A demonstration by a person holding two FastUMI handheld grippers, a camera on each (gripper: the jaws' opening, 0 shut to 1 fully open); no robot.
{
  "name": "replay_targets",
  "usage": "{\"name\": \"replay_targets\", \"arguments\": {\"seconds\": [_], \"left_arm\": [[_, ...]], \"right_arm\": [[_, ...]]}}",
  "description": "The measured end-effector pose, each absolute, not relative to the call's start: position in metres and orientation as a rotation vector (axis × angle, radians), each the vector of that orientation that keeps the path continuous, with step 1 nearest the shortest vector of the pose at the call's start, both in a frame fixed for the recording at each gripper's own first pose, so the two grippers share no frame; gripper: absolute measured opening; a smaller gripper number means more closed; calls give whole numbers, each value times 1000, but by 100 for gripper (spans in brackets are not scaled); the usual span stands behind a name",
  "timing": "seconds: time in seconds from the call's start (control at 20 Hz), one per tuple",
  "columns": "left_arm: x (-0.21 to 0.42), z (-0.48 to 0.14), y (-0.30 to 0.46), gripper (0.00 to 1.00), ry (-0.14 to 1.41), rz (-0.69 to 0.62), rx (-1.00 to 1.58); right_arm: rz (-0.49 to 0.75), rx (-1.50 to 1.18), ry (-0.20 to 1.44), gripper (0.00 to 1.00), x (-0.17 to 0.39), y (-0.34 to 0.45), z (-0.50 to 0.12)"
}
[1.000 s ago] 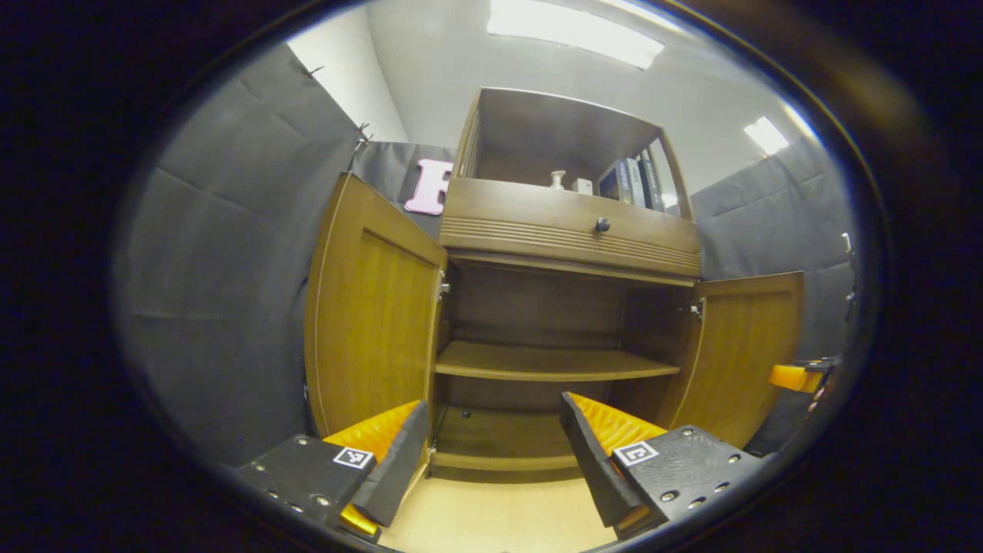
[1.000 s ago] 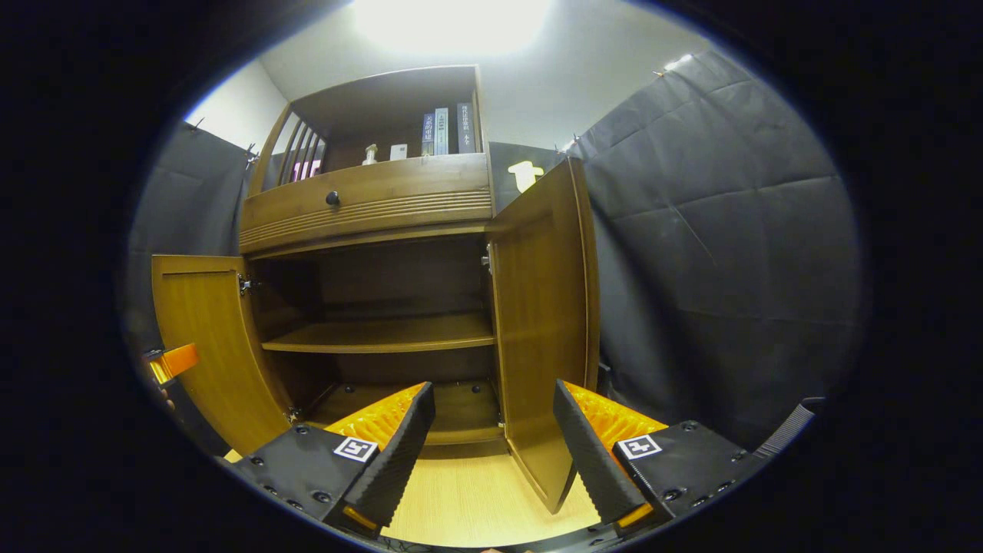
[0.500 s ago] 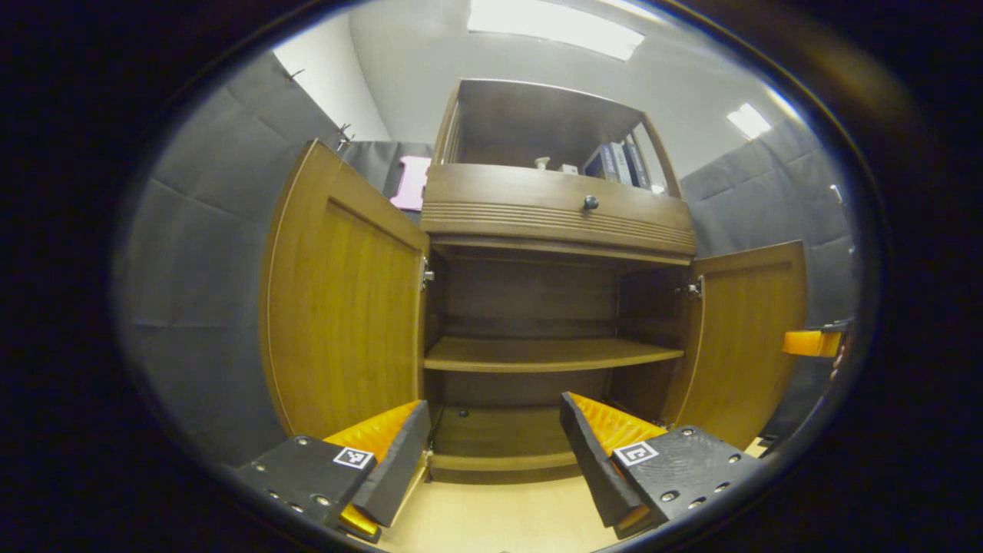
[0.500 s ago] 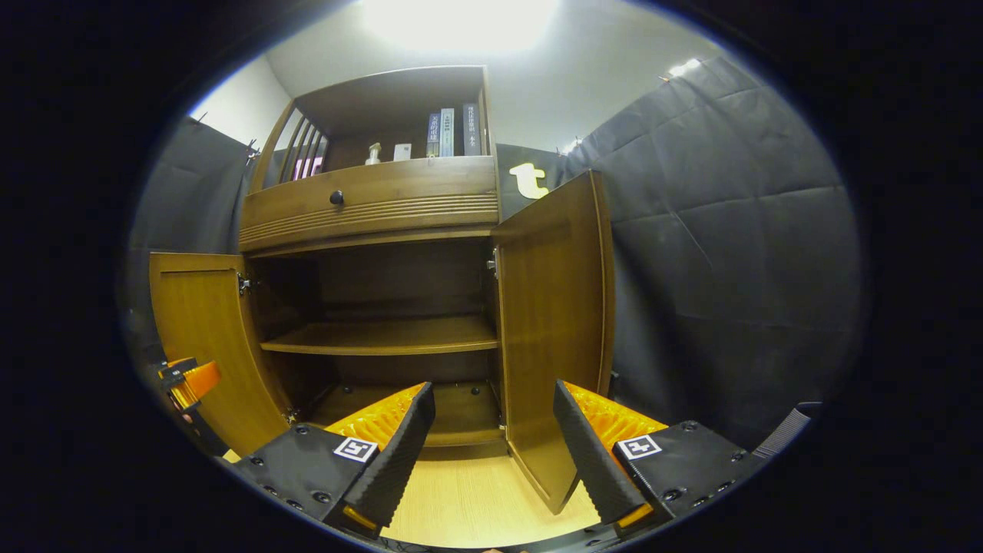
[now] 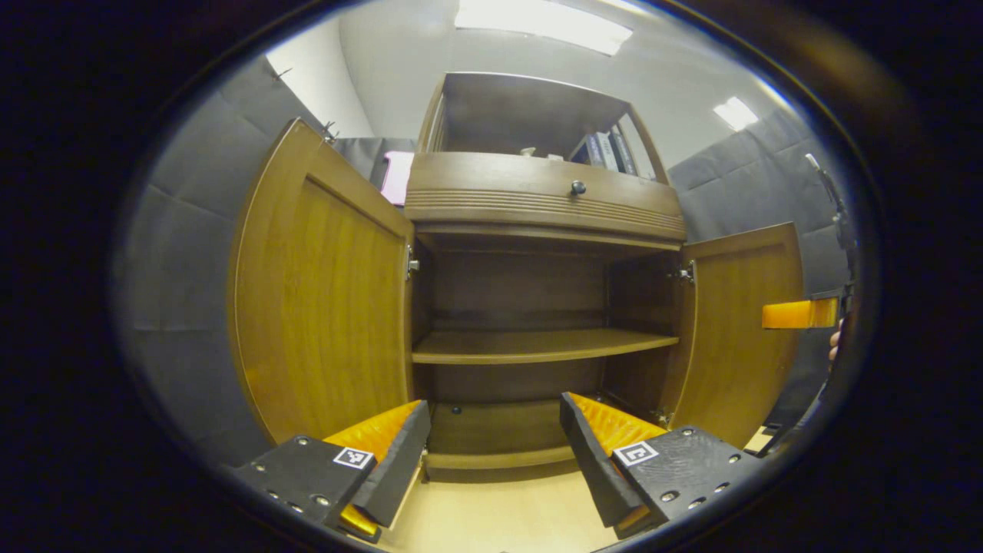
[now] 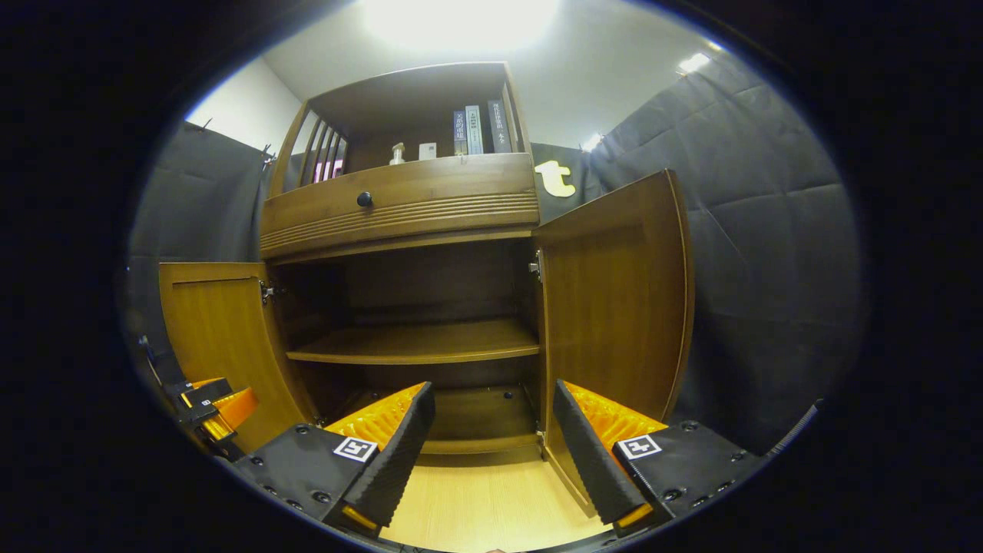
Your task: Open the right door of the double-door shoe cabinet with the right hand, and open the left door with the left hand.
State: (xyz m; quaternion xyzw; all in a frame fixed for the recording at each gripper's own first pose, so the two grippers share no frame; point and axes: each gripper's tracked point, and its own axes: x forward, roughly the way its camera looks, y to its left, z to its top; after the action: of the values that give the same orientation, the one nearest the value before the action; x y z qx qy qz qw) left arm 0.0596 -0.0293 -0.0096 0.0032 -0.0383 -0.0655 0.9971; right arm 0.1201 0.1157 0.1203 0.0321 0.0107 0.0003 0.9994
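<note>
No wording can be read: the books (image 6: pixel 476 130) carry spine lettering too small to make out (blurred besides).

floor (image 6: pixel 491 511): pale wood | on it: shoe cabinet (image 6: pixel 399 207), standing upright

— What colour is the shoe cabinet (image 5: pixel 537 207)?
— Dark brown, with warmer honey-brown wood grain on the left door (image 5: pixel 322 307) and right door (image 6: pixel 614 307).
— And the left gripper (image 5: pixel 495 453)?
— Black fingers (image 5: pixel 395 461), ribbed orange inside, with a black-and-white square marker. The right gripper (image 6: pixel 491 453) matches.
— The floor (image 6: pixel 484 507)?
— Pale beige wood.
</note>
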Motion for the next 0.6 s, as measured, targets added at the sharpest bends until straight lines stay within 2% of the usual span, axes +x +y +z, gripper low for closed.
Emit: {"name": "replay_targets", "arguments": {"seconds": [0.2, 0.25, 0.5, 0.55, 0.6], "left_arm": [[48, 3, -26, 99, -80, -77, -11], [45, 6, -25, 95, -78, -58, -28], [16, 20, -34, 99, -79, 60, -79], [8, 24, -41, 99, -82, 73, -82], [2, 28, -47, 99, -89, 80, -85]], "right_arm": [[68, 44, 9, 92, 126, 119, 119], [98, 43, -1, 92, 127, 120, 121], [276, 28, 13, 93, 119, 135, 109], [308, 18, 20, 98, 117, 136, 106], [333, 12, 21, 98, 116, 136, 106]]}}
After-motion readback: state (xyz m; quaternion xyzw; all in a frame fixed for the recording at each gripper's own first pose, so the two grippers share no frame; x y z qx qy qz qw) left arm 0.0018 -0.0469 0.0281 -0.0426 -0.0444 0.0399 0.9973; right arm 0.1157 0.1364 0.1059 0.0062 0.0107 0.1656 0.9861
